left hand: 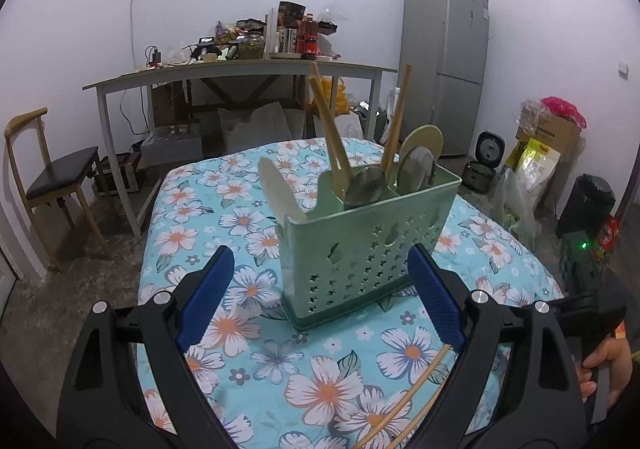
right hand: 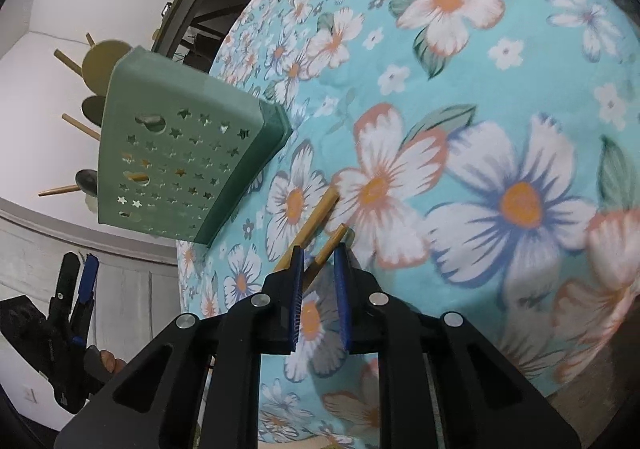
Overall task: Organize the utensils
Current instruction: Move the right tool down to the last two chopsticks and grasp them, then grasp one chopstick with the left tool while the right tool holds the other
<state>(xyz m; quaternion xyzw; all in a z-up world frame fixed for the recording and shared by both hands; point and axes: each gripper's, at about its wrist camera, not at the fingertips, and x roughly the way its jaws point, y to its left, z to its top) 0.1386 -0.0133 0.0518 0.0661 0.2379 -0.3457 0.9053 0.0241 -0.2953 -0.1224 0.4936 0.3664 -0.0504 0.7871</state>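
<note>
Chopsticks, a wooden pair, lie on the floral tablecloth just in front of the green utensil caddy. In the right wrist view the right gripper is narrowed around them: one stick passes between the blue fingertips, while the other runs along the outer side of the left pad, and whether the pads actually press on the wood cannot be told. The same pair shows in the left wrist view as two thin sticks crossing the cloth on the near side of the caddy.

The caddy stands upright on the tablecloth, its star-punched front wall facing the left camera. Inside it lean more wooden chopsticks, a metal spoon, a pale rice paddle and a white spoon at the caddy's left end; which compartment each sits in is not clear.

The left gripper hovers in front of the caddy with its blue pads spread wide, nothing between them, its opening framing the caddy's lower front.

Behind the caddy stand a cluttered grey desk, a silver refrigerator and a wooden chair.
</note>
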